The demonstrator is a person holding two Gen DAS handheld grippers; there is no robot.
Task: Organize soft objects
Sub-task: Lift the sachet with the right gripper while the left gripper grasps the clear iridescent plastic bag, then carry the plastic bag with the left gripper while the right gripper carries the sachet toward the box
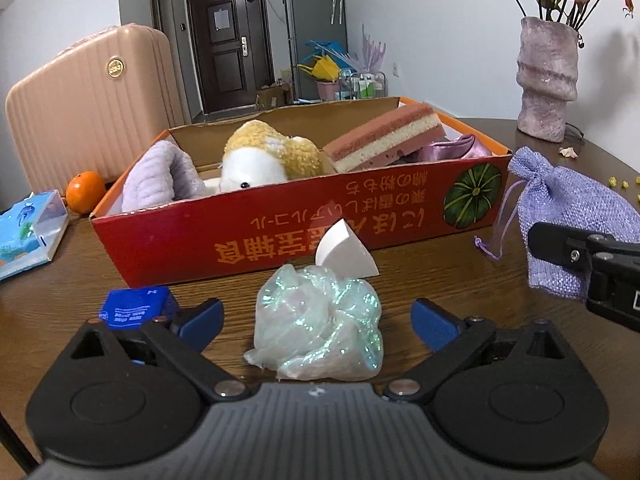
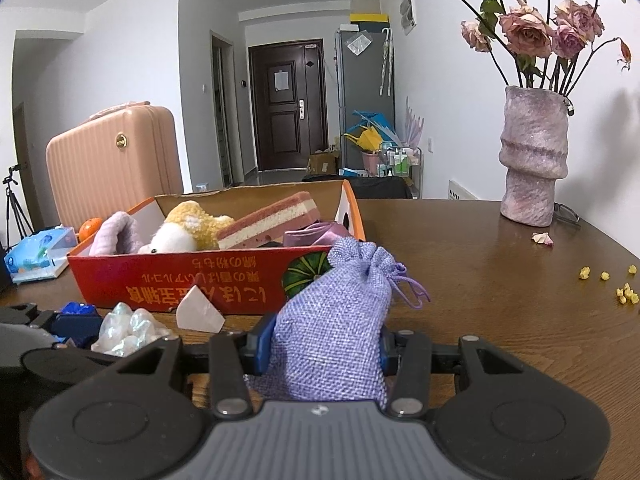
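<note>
Here, on the wooden counter (image 1: 460,280): red cardboard box (image 1: 280,220) of soft things; right gripper (image 2: 322,348) jaws clamped on lilac drawstring pouch (image 2: 332,320); left gripper (image 1: 316,320) jaws wide around, not touching, iridescent crumpled bag (image 1: 320,320); white sponge wedge (image 1: 344,254) just behind.

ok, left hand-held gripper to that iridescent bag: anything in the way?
Nothing visible. The iridescent plastic bag already lies on the table between the open blue fingers of the left hand-held gripper. The white wedge sponge stands just behind the bag, before the red cardboard box.
</note>
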